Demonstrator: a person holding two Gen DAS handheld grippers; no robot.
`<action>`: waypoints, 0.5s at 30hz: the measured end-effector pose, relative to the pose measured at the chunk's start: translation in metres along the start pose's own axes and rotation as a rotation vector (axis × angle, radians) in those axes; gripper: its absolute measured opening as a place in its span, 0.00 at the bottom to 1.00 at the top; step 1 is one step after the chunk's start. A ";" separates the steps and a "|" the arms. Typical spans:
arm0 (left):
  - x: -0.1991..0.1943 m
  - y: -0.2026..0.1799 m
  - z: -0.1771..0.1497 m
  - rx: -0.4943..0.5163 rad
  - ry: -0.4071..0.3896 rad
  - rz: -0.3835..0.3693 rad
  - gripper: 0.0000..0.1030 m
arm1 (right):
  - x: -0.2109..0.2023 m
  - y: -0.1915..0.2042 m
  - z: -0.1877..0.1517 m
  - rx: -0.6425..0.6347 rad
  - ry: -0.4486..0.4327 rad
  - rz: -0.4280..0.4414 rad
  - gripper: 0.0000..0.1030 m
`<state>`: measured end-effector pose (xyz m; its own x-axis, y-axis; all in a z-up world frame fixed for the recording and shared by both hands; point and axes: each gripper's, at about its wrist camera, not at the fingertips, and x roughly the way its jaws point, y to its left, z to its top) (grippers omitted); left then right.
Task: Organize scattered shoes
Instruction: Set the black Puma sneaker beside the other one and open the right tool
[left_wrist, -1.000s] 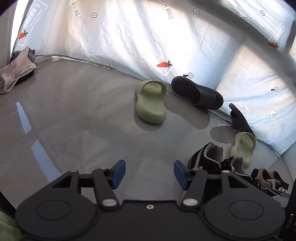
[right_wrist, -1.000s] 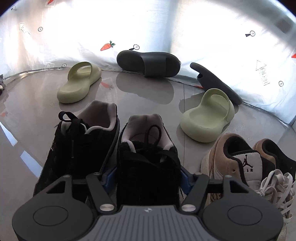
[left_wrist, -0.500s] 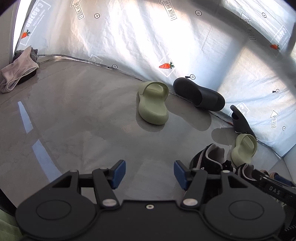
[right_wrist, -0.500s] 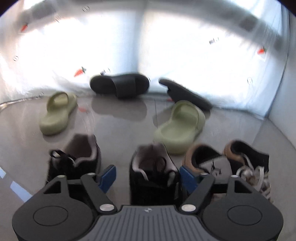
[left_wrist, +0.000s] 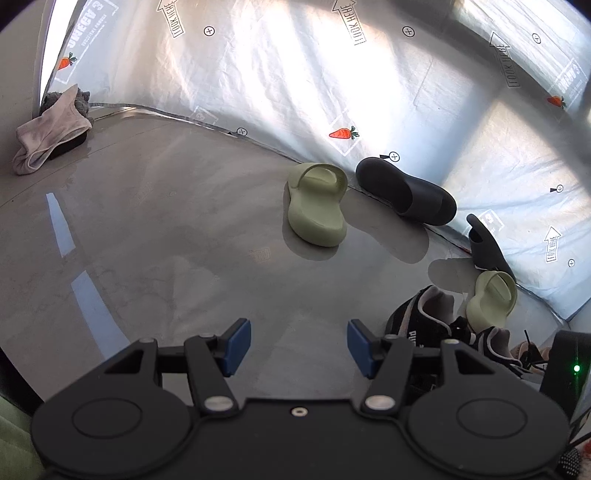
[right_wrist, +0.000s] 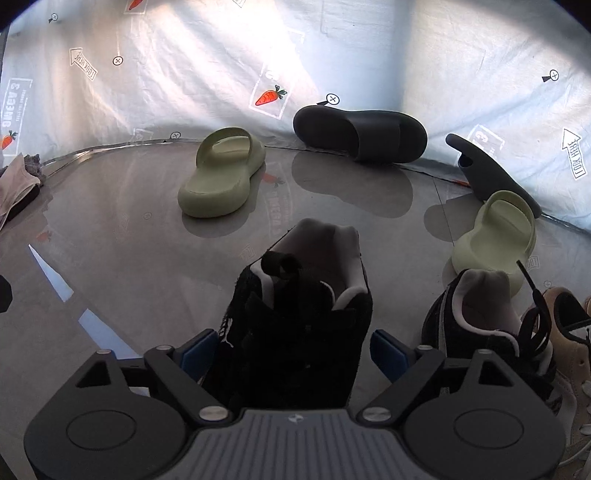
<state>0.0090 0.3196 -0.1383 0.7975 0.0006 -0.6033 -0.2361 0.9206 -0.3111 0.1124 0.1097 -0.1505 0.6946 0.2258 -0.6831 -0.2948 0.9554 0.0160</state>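
Glossy grey floor (left_wrist: 155, 236) meets a crinkled silver sheet (left_wrist: 295, 74) (carrot prints). Left gripper (left_wrist: 298, 347) hangs released over bare floor. Right gripper (right_wrist: 293, 350) is closing around a black sneaker (right_wrist: 299, 325), pads not yet pressing; green slides lie beyond.

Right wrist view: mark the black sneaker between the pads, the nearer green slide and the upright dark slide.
black sneaker (right_wrist: 295, 325), right wrist view, on its laced upper.
nearer green slide (right_wrist: 495, 236), right wrist view, on its footbed.
upright dark slide (right_wrist: 487, 170), right wrist view, on its upturned sole.
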 end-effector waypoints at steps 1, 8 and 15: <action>0.000 -0.001 0.000 0.001 0.000 -0.002 0.57 | -0.002 0.002 0.000 -0.007 0.004 -0.011 0.72; 0.005 -0.011 -0.001 0.028 0.009 -0.031 0.57 | -0.012 -0.027 -0.004 0.053 0.065 -0.120 0.71; 0.023 -0.034 0.003 0.073 0.040 -0.068 0.57 | -0.038 -0.054 -0.011 0.091 0.044 -0.010 0.72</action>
<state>0.0368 0.2896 -0.1394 0.7874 -0.0767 -0.6117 -0.1399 0.9441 -0.2985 0.0945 0.0476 -0.1337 0.6675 0.2093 -0.7146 -0.2258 0.9714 0.0736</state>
